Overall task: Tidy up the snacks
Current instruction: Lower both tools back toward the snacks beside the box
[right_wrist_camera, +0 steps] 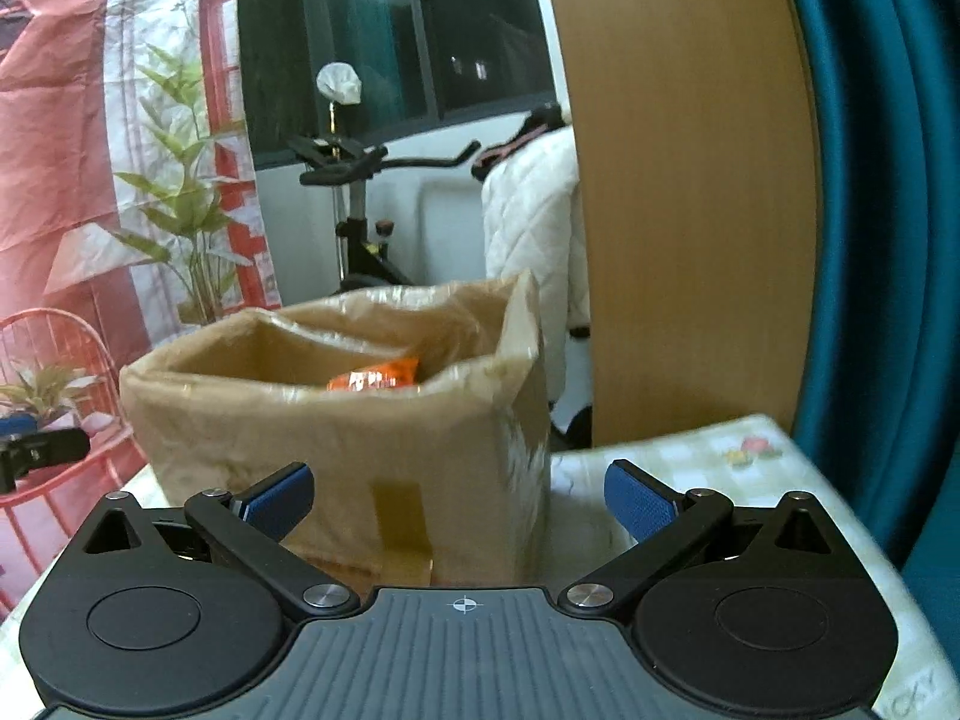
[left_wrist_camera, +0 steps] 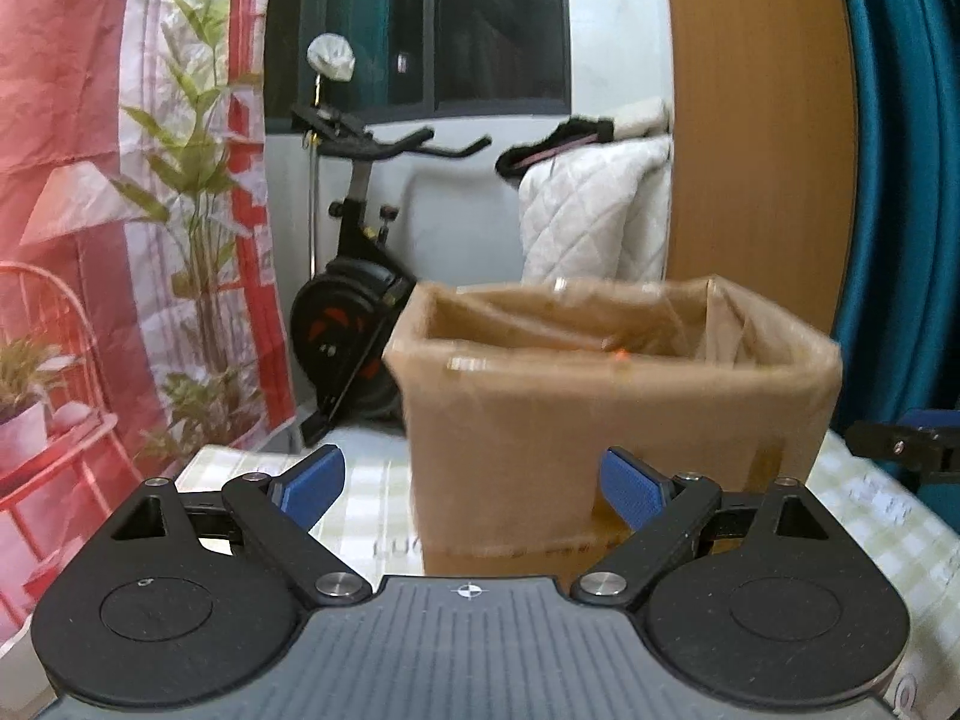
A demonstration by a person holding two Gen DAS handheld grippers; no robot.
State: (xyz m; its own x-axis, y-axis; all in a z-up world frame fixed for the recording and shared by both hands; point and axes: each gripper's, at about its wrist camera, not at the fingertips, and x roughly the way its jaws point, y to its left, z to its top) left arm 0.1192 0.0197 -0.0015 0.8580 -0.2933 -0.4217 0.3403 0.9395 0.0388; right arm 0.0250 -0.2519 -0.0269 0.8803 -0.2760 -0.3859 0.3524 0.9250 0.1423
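We see a tabletop [right_wrist_camera: 690, 456] spread with a pale checked cloth, and on it an open cardboard box [right_wrist_camera: 336, 438] patched with strips of brown tape. Inside the box, just below the near rim, lies an orange snack packet [right_wrist_camera: 375, 378]; from the left wrist view only a blurred orange speck [left_wrist_camera: 621, 354] of it shows over the edge. Behind the tabletop we make out an exercise bike [left_wrist_camera: 354, 300], a white quilted blanket [left_wrist_camera: 591, 210] draped beside it, a wooden panel [right_wrist_camera: 690, 180] and a teal curtain [right_wrist_camera: 888, 210] to the right, and a red-and-white printed backdrop [left_wrist_camera: 90, 210] to the left. We hold the left hand-held gripper [left_wrist_camera: 474, 483] spread wide and empty, low in front of the box's near wall. We hold the right hand-held gripper [right_wrist_camera: 459, 495] likewise parted and carrying nothing, facing the box's right corner, its blue pads [right_wrist_camera: 636, 501] clear of the cardboard.
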